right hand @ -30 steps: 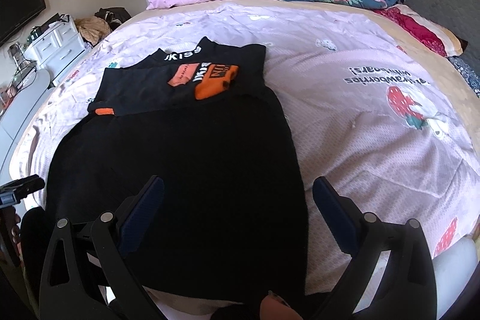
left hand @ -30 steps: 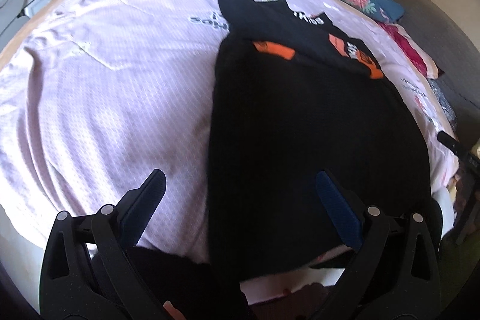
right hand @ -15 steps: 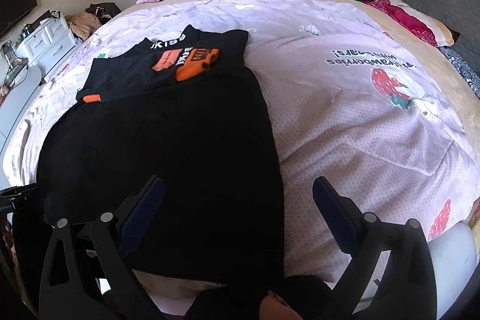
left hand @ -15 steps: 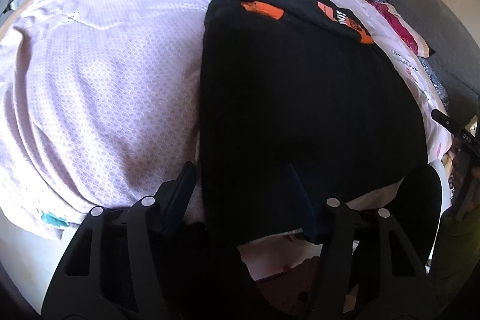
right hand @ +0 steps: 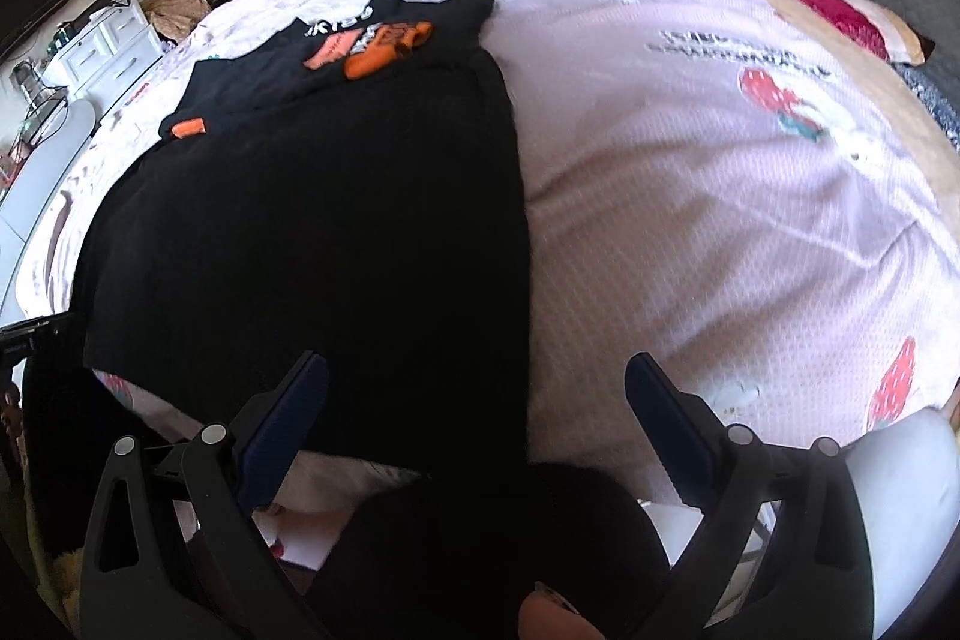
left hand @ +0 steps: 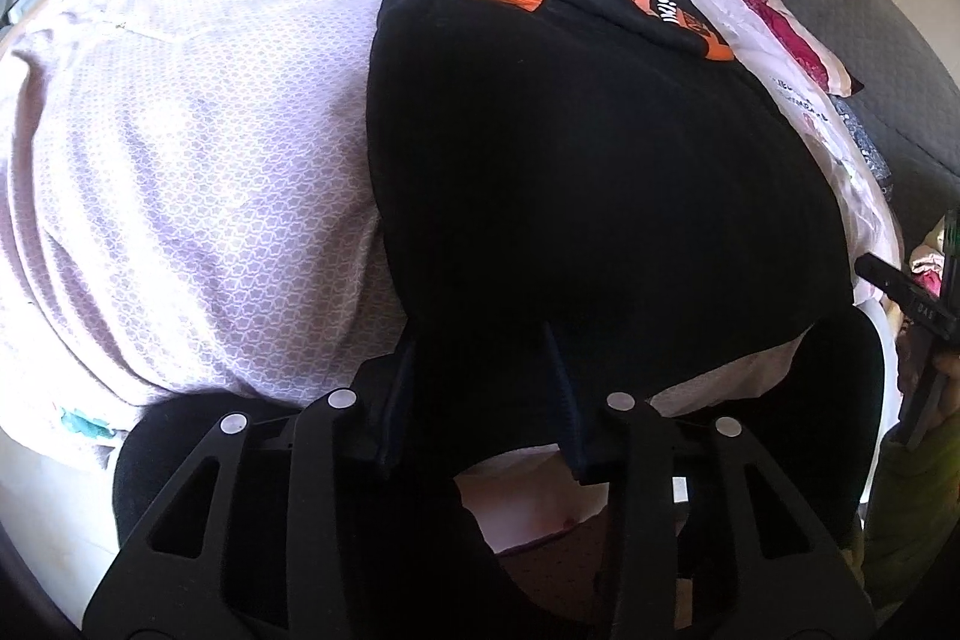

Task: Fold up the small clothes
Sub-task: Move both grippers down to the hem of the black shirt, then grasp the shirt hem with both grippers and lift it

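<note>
Lying flat on pink bedspread [right hand: 720, 196], black garment [left hand: 588, 172]: near hem at 12 o'clock pinched in left gripper [left hand: 480, 388]; right gripper [right hand: 477, 394] spread wide, straddling hem corner at 12 o'clock.

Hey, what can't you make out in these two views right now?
- Left hand-held gripper: left wrist view, black garment covers its fingertips, so the grip is unclear.
- Garment's near hem: right wrist view, hangs past the bed edge behind the open right hand-held gripper.
- Bedspread lettering: right wrist view, blurred.
</note>
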`<state>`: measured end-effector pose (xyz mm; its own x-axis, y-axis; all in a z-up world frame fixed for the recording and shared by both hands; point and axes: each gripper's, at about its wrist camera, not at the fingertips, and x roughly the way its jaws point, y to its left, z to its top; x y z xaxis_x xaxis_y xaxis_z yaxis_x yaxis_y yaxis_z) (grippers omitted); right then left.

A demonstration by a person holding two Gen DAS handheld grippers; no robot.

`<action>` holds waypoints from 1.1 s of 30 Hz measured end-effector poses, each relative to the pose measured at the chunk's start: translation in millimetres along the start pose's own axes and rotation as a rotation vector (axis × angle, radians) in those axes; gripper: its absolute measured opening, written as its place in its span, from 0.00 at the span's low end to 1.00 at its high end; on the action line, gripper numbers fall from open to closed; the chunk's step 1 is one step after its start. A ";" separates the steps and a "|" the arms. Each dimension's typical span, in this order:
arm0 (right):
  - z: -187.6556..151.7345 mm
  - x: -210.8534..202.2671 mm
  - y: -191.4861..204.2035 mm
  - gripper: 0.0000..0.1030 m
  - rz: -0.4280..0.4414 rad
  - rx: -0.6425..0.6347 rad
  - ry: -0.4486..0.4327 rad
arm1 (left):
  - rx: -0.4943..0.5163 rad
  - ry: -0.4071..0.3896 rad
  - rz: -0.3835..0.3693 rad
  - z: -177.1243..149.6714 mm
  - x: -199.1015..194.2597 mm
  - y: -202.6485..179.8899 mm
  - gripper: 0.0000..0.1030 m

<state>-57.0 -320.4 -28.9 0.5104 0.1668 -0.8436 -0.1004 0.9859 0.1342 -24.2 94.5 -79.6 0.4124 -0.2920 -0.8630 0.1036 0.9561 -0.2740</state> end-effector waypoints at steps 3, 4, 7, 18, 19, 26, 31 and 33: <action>-6.4 1.7 -2.3 0.84 0.017 -0.011 0.019 | -0.011 0.006 0.006 0.1 2.3 4.0 0.30; -7.8 2.9 -1.3 0.72 0.018 -0.020 0.029 | -0.016 0.007 0.003 0.2 2.6 5.2 0.30; -12.2 10.8 2.4 0.64 0.021 -0.043 0.070 | -0.026 0.005 0.001 0.5 3.4 7.1 0.30; -19.0 5.9 16.9 0.09 -0.042 -0.153 0.041 | -0.045 -0.046 -0.003 2.5 -9.3 11.8 0.04; -18.5 2.2 16.0 0.09 -0.030 -0.147 0.027 | -0.045 -0.066 -0.008 3.5 -15.1 12.1 0.04; 3.1 -40.6 18.6 0.08 0.064 -0.118 -0.144 | -0.035 -0.178 -0.054 16.7 -52.4 9.9 0.03; 27.5 -64.6 17.7 0.08 0.089 -0.075 -0.286 | -0.044 -0.248 -0.073 29.5 -70.5 9.1 0.03; 36.6 -70.2 16.3 0.08 0.093 -0.048 -0.330 | -0.059 -0.280 -0.082 36.5 -76.9 10.1 0.03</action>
<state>-63.2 -315.4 51.6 0.7453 0.2602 -0.6139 -0.1959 0.9655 0.1715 -21.9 127.5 -0.5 0.6393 -0.3425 -0.6884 0.0974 0.9242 -0.3694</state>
